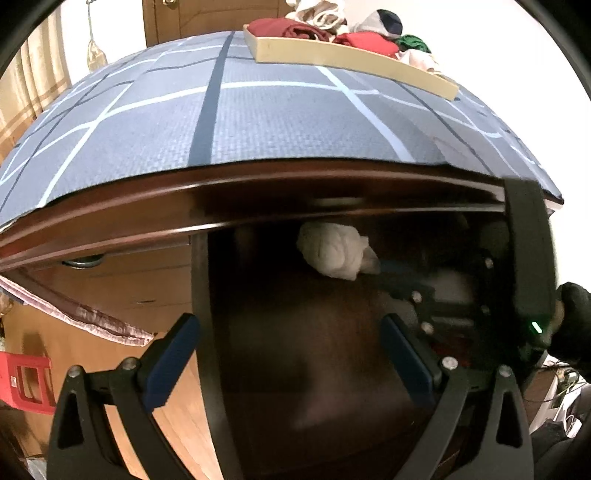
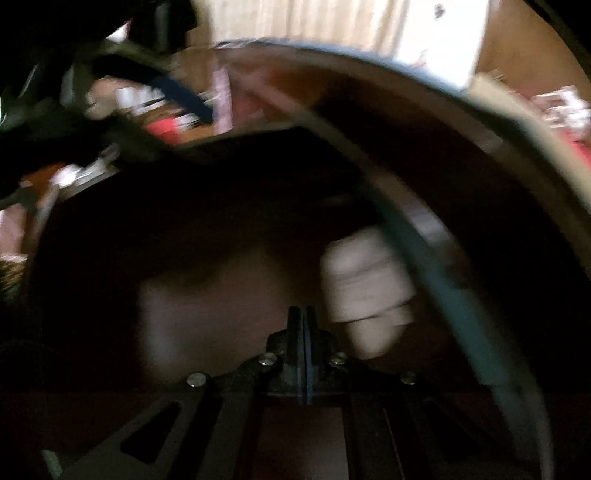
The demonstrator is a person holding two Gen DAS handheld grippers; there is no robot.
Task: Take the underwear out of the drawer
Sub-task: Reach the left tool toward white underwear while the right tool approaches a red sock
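A dark brown wooden desk [image 1: 258, 184] fills most of the left wrist view, its top covered by a grey mat with pale and dark grid lines [image 1: 280, 122]. At the far edge of that mat sits a shallow cream-coloured tray [image 1: 343, 55] heaped with folded red, white and green clothes [image 1: 332, 27]. Under the desk top a dark open drawer [image 1: 295, 350] shows its brown floor, and a crumpled white piece of underwear [image 1: 334, 253] lies at the back of it, just under the desk's front rim. The left hand-held gripper [image 1: 291, 358] hangs over the drawer with its blue-padded fingers [image 1: 173, 358] spread wide apart and nothing between them. The right hand-held gripper [image 2: 303, 325] reaches into the drawer from the right; in its own blurred view its fingers are pressed together on nothing, and the white underwear [image 2: 365, 291] lies just beside its tips, to their right.
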